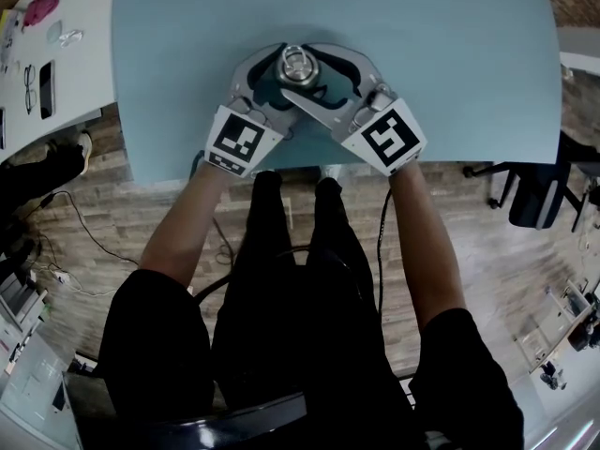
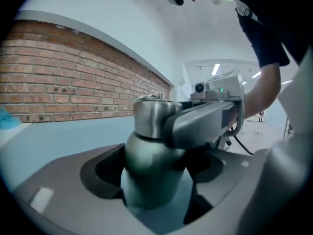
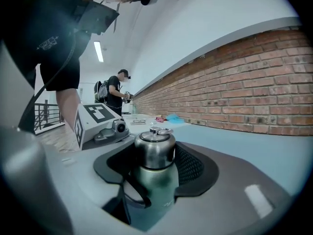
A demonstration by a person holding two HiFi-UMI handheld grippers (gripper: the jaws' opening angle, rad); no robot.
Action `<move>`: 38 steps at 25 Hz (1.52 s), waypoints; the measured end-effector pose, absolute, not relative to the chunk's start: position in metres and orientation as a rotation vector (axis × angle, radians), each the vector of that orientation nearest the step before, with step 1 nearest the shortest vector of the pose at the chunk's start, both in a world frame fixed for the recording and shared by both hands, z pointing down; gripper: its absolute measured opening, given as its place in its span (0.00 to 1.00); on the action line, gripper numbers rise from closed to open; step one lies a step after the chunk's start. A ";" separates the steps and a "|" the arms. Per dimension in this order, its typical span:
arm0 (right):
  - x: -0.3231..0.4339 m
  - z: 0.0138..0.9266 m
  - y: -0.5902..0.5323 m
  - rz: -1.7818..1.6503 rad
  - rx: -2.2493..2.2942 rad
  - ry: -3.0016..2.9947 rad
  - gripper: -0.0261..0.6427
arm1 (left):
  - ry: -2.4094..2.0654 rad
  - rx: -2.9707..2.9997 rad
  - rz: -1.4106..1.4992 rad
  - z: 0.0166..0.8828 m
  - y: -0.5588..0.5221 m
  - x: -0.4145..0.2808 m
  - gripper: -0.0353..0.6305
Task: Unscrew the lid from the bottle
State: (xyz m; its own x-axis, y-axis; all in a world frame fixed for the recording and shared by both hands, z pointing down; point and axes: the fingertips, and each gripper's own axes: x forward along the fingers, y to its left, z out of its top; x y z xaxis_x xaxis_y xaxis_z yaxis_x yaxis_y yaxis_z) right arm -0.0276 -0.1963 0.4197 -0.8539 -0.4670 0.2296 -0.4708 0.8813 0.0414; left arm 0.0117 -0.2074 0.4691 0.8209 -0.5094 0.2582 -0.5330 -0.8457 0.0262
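The left gripper (image 2: 161, 168) has its 2 jaws spread wide and closed on the body of the bottle (image 2: 149, 185). The bottle's teal-green shoulder fills the gap between the dark curved pads at the lower middle of the left gripper view. The right gripper (image 3: 156, 163) sits higher, its 2 jaws also well apart and clamped on the steel lid (image 3: 155, 151). Its mesh pad (image 3: 188, 165) presses against the lid's right side in the right gripper view. In the left gripper view, 1 of its grey jaws reaches across the lid from the right of the frame. The lid is on the bottle's neck, with a small metal ring (image 3: 160, 130) on top.

The bottle stands upright on the light blue table (image 1: 431, 45), in the upper middle of the head view and near the table's lower edge. The 2 grippers meet there in a V around it, the left coming from lower left and the right from lower right. Their marker cubes (image 1: 239, 139) (image 1: 386, 137) sit just below the jaws in the frame, with bare forearms running down from them.

At the upper left of the head view, a white desk (image 1: 80, 73) holds glasses (image 1: 28, 87) and a dark phone (image 1: 47, 87). A brick wall (image 3: 244, 92) runs behind the table in both gripper views. At the left middle of the right gripper view stands another person with a backpack (image 3: 115, 94).
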 end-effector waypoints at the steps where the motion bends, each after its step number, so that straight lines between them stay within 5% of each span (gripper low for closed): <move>1: -0.028 0.420 -0.196 0.024 0.694 -2.827 0.42 | -0.809 2.915 0.373 0.469 -0.207 0.012 0.60; 38: -0.020 0.421 -0.184 0.024 -0.087 -2.820 0.40 | 0.002 3.070 0.568 0.467 -0.188 0.017 0.61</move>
